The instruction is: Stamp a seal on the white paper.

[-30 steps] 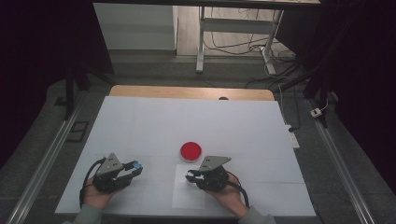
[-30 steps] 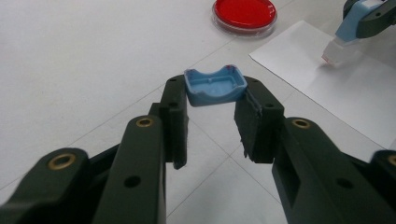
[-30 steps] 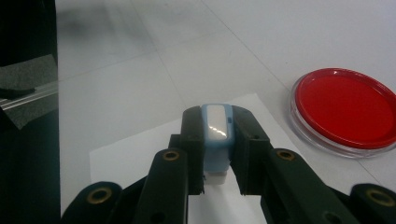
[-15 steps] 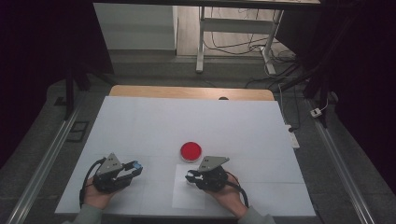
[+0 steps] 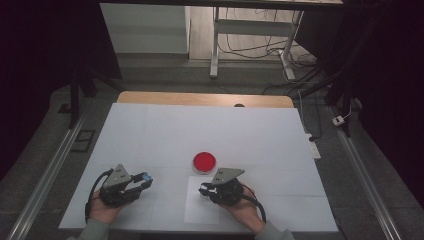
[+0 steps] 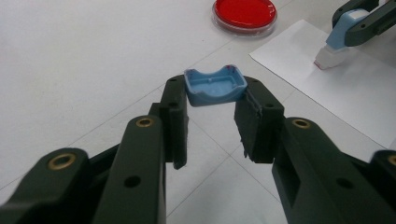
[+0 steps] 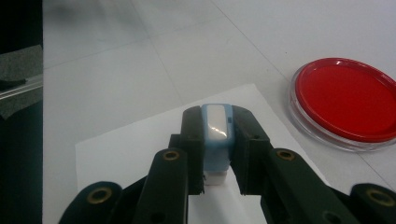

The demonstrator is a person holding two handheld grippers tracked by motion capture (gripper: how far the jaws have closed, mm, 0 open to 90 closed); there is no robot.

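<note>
Between my left jaws sits a blue cap, pinched at its two ends near the tips of the left gripper, its hollow side facing up, held clear above the table. My left jaws are narrow, shut on that cap and nothing else. Ahead of them and to the right lies the red dish, flat on the table, with bare white surface between it and the cap. Farther right is the paper.

Between my right jaws I hold a blue stamp, upright, gripped on both sides by the right gripper. Its white foot points down at the paper; I cannot tell whether it touches. The dish lies just beyond the paper's edge, ahead and to the right of these jaws, well apart from the stamp.
</note>
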